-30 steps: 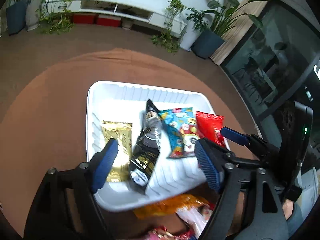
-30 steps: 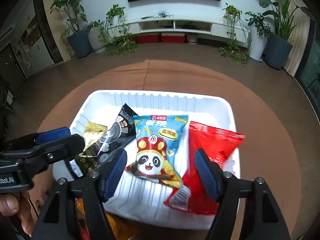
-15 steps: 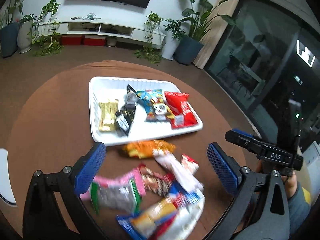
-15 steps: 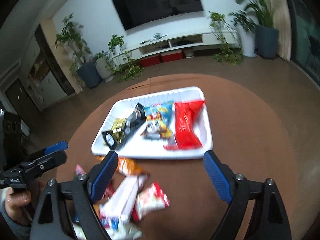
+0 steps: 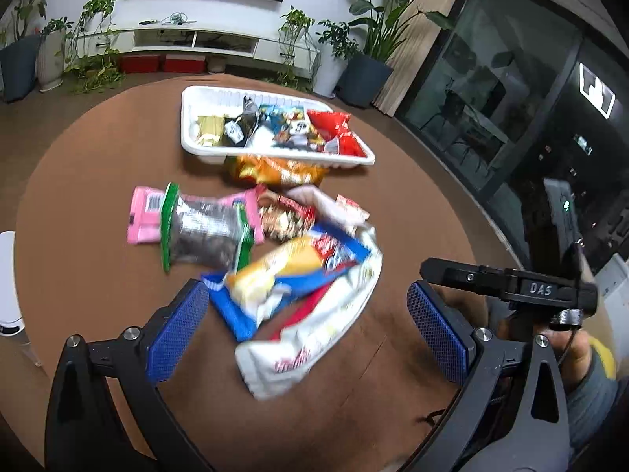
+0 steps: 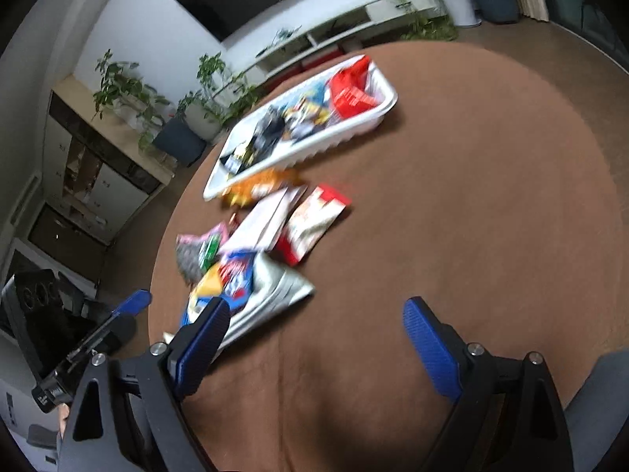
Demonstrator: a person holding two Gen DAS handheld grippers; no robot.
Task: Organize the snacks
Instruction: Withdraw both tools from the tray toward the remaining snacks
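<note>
White snack tray (image 5: 188, 137) on the far side holds four packets — loose packets (image 5: 275, 251) lie heaped nearer, orange bag (image 5: 275, 169) touching its near rim.

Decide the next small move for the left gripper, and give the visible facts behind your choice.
Probably lower the left gripper onto the white packet and close on it. Its jaws are open and empty, that packet lies nearest, between them, atop the loose pile, and the white tray already holds four snacks with bare floor left.
</note>
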